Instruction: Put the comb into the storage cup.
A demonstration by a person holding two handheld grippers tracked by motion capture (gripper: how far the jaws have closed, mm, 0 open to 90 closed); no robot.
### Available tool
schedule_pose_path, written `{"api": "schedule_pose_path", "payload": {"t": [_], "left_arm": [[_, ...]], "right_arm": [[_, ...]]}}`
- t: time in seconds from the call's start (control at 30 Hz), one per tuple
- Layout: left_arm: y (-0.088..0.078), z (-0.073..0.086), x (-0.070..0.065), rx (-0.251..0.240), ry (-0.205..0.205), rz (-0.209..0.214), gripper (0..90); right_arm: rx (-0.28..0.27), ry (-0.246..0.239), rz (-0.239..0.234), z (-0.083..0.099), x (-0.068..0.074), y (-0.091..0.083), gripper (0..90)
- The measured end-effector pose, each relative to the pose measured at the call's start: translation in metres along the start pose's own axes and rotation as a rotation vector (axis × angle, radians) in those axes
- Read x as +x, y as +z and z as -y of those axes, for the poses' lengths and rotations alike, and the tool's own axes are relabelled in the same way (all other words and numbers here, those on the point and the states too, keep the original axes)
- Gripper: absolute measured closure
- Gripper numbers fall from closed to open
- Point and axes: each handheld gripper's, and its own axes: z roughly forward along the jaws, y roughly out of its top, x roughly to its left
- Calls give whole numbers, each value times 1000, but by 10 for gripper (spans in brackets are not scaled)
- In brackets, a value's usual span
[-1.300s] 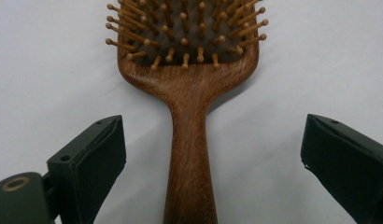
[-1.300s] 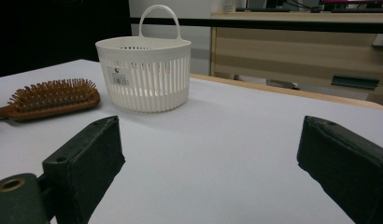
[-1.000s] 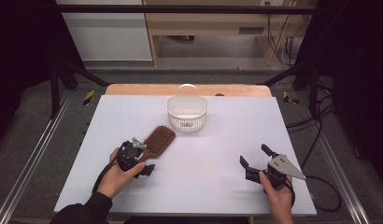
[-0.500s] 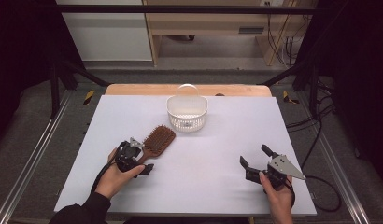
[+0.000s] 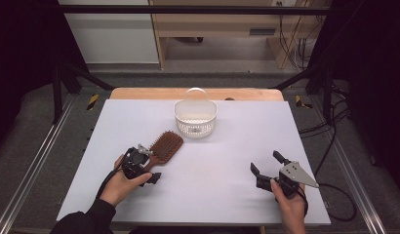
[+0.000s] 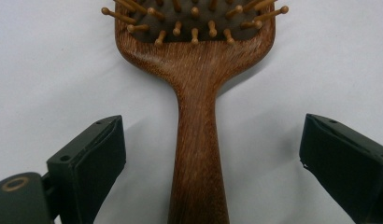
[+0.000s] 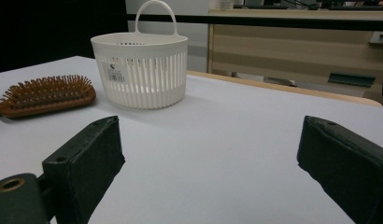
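Desk: white top [image 5: 227,146], with a wooden strip along the far edge.
Basket: white slotted basket [image 5: 195,117] stands upright near the middle of the far edge.
Hairbrush: brown wooden hairbrush [image 5: 165,146] lies bristles up, toward the near left corner.
Left tongs [image 5: 148,165]: jaws apart, on both sides of the brush handle [image 6: 196,154], not touching it.
Right tongs [image 5: 267,165]: jaws apart, nothing between, near the near right corner.

We see bare table [image 5: 237,146] between the basket [image 5: 195,118] and the right gripper [image 5: 266,168]; the hairbrush [image 6: 196,116] lies between the left gripper [image 6: 210,158]'s spread jaws.
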Motion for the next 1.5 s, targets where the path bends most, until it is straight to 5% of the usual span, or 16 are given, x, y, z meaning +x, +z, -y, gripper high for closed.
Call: {"api": "schedule_pose_path", "payload": {"t": [0.63, 1.1, 1.5], "left_arm": [[-1, -5, 7, 51, -6, 1, 113], [-1, -16, 12, 73, 2, 18, 360], [1, -23, 15, 113, 2, 22, 476]], "right_arm": [[-2, -5, -2, 0, 0, 0, 70], [-4, 3, 2, -1, -1, -1, 70], [-9, 3, 1, -1, -1, -2, 70]]}}
